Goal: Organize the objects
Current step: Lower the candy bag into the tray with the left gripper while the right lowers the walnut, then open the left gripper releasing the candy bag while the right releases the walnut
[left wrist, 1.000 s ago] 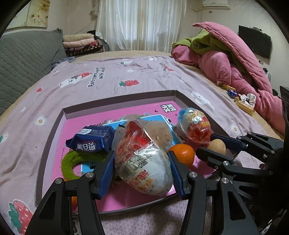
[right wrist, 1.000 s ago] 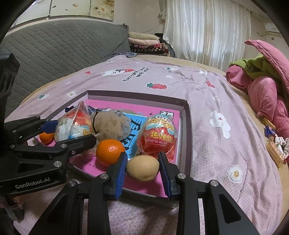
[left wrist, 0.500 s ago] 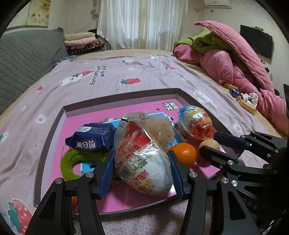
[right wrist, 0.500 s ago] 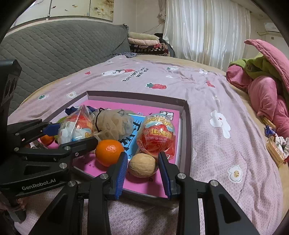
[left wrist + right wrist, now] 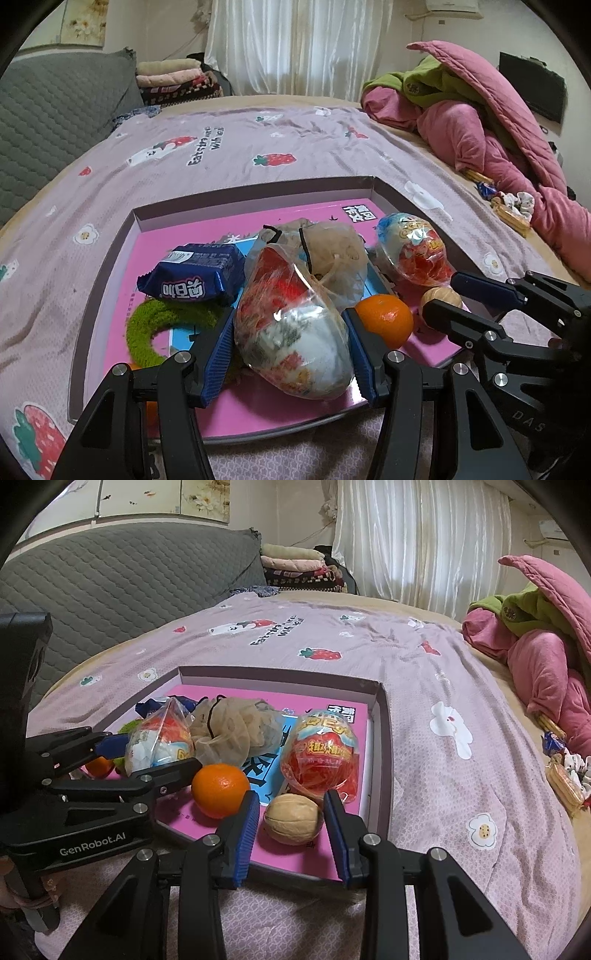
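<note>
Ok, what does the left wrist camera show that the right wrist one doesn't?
Only the left view: a black screen on the wall, and both pads of the left gripper pressed on the near egg. Only the right view: clear gaps either side of the walnut in the right gripper, whose jaws have just been opening. Both: the tray, orange, red egg and mesh pouch.

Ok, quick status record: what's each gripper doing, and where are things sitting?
left gripper: shut on the wrapped egg, at the near edge of the tray
right gripper: jaws just opened; walnut lies between them, untouched, in the tray
orange: in the tray, between the two grippers
second egg: in the tray, behind the walnut
</note>
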